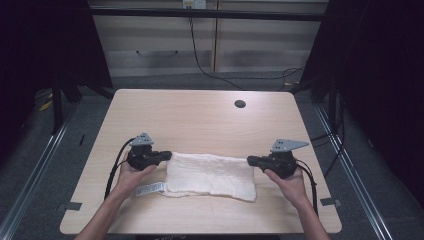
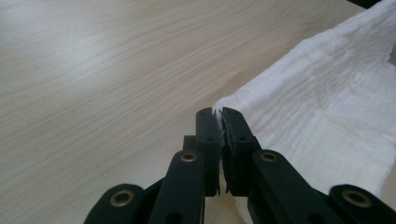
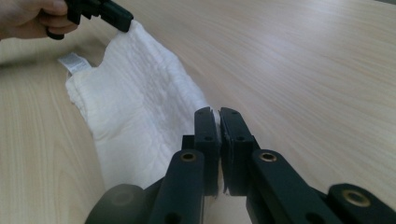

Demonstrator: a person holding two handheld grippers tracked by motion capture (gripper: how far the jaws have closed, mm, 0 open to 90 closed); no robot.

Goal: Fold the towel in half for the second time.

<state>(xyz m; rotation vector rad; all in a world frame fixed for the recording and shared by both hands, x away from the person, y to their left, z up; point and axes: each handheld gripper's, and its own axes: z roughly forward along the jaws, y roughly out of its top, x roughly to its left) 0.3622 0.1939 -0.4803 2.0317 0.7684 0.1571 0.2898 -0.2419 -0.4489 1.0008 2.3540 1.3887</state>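
White cloth stretches between both clamped tongs.

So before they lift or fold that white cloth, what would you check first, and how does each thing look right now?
1. Left gripper pinching the cloth: ok, jaws shut on its corner.
2. Right gripper pinching the far end: ok, jaws shut on an edge.
3. Cloth spread between them: ok, though wrinkled.
4. Label free: ok, lying flat on the table.
5. How many layers each grip holds: cannot tell.
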